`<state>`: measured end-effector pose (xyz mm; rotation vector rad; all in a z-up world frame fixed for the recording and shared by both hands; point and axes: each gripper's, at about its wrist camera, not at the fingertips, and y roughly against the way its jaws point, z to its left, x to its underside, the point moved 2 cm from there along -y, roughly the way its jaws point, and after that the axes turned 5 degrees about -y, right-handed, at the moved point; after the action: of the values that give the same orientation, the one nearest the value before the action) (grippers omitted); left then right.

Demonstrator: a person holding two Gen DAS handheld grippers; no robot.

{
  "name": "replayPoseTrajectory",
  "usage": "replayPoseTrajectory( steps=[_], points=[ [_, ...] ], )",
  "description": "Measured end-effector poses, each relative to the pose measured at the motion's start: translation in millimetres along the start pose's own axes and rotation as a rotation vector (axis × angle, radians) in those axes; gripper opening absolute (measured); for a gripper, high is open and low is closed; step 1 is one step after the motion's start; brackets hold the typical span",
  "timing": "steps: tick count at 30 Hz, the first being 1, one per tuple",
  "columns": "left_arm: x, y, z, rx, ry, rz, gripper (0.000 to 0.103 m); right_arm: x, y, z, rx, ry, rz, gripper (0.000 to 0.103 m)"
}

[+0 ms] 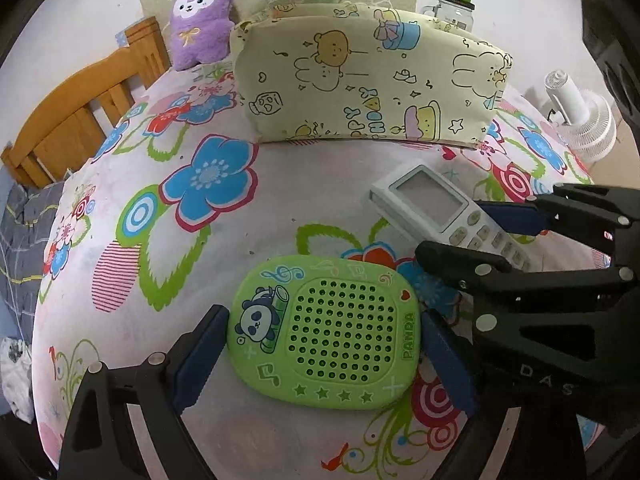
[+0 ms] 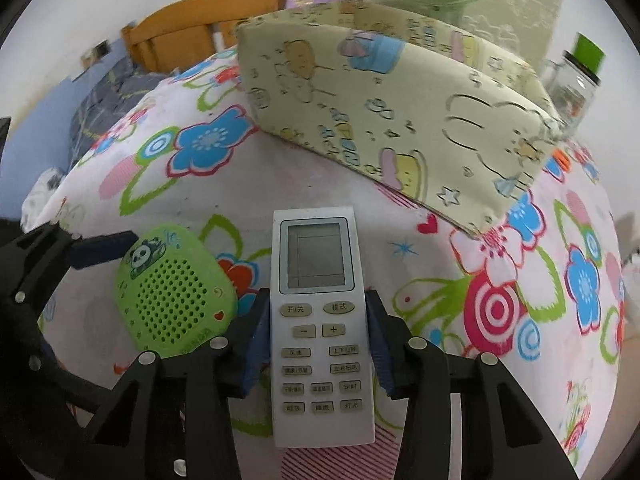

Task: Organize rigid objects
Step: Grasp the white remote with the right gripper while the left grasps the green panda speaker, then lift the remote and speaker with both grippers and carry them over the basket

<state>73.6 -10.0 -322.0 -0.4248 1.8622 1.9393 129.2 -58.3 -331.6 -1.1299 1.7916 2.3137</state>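
A home bedroom: wooden bed frame (image 1: 76, 120), purple plush toy (image 1: 200, 16), floral tablecloth (image 1: 160, 208), cartoon-print fabric box (image 1: 368, 80).
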Motion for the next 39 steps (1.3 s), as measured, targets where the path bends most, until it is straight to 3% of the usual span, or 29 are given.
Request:
replayPoseTrajectory(
  steps=[15,39],
  points=[
    [-18.5,22.0,-20.1,0.074,-0.074,-0.040,0.095,4.8,36.5,-16.1,0.063,-0.209,-0.032,0.047],
    [-85.8,108.7,-33.6,0.100,-0.131,-0.178,0.095,-36.9,143.2,-28.6,0.193,-0.325,-0.217,0.047]
  ],
)
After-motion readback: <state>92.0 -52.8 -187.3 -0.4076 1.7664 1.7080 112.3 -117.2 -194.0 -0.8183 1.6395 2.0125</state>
